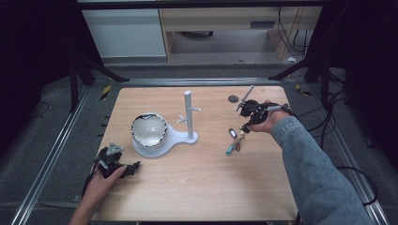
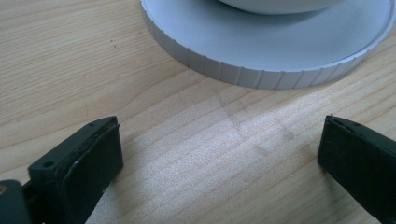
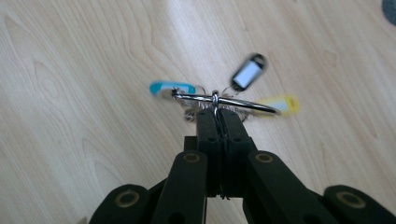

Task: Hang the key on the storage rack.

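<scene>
We are holding a key ring in the right claw, whose jaws are pressed together on a small link of the ring, right at their tips. In the right gripper view the metal ring is lying crosswise just ahead of those tips, with a blue tag hanging off the ring's left end, a yellow tag off its right end and a black tag with a white label beyond the ring, a little right of the jaw line. All three tags are blurred. In the high view the bunch is dangling below the right claw, over the wooden bench, and we cannot tell whether its lowest tag is touching the wood.

We are resting the left claw on the bench at the near left, its jaws spread wide with only bare wood between them. Straight ahead of it, near but apart, is sitting the ribbed round edge of a white stand base. From above, the left claw is pointing toward that base, which is carrying a shiny bowl; a white post with short pegs is rising from the base's far end, between the two claws and well apart from the right one. A small dark disc is lying on the bench beyond the right claw, near its far edge.
</scene>
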